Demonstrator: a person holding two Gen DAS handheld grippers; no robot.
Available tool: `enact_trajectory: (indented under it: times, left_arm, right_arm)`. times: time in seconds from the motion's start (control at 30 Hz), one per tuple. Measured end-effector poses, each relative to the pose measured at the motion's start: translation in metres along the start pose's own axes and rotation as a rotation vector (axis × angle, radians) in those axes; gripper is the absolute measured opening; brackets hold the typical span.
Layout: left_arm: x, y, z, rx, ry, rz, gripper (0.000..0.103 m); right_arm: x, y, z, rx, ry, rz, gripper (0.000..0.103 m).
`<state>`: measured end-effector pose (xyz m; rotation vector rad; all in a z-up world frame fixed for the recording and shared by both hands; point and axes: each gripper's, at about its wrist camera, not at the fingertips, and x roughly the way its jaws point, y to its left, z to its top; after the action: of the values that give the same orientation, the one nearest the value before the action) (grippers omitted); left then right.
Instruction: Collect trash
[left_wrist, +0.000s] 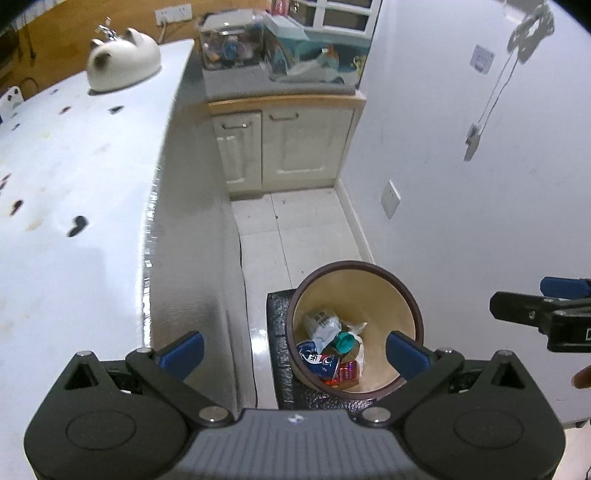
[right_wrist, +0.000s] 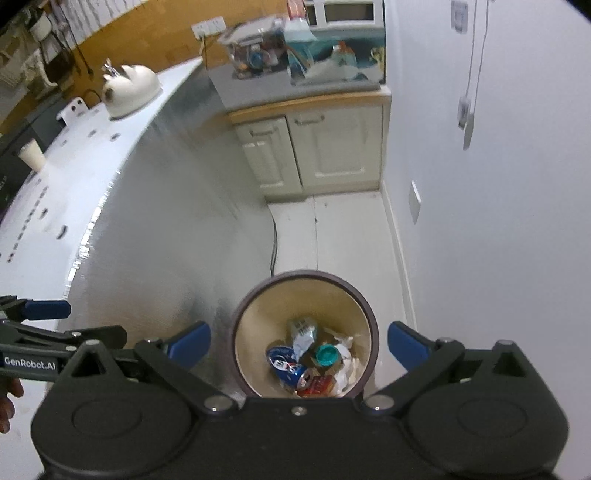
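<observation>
A round bin with a dark rim (left_wrist: 406, 295) (right_wrist: 364, 299) stands on the floor below both grippers. Inside lie a blue can (left_wrist: 317, 360) (right_wrist: 286, 363), a bottle with a teal cap (left_wrist: 345, 341) (right_wrist: 327, 354), a crumpled plastic wrapper (left_wrist: 321, 323) (right_wrist: 303, 332), a red packet (left_wrist: 343, 373) (right_wrist: 319, 386) and white paper (right_wrist: 347, 363). My left gripper (left_wrist: 295, 350) hangs open above the bin's left side with nothing between its blue fingers. My right gripper (right_wrist: 299, 345) is open high over the bin, empty too. Each gripper shows at the edge of the other's view.
A white counter (left_wrist: 74, 177) (right_wrist: 55, 206) with a metal side runs along the left, with a white cat-shaped holder (left_wrist: 123, 59) (right_wrist: 129, 88) on it. Cream cabinets (left_wrist: 284, 147) (right_wrist: 314, 147) stand at the back, a white wall (left_wrist: 480, 184) on the right. A black mat (left_wrist: 280, 332) lies under the bin.
</observation>
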<state>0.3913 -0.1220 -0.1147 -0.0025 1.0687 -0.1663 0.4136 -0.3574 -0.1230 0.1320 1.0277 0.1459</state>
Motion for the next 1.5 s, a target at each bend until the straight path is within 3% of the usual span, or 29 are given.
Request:
enact_trajectory:
  times: [0.67,1.1,1.5]
  left_arm:
    - [-0.138,0.023,-0.091,-0.053,-0.152,0.012,0.103]
    - [-0.195,0.03,-0.158,-0.06,-0.198,0.016,0.103]
    - [-0.234,0.027,-0.197,-0.022,-0.264,0.062,0.103]
  right_arm:
    - [-0.128,0.048,-0.07,-0.027,-0.15,-0.028,0.103]
    - [-0.196,0.075,-0.143,-0.032,-0.203,-0.05,0.103]
    - [-0.234,0.096,-0.184,-0.038,-0.243,-0.057,0.103]
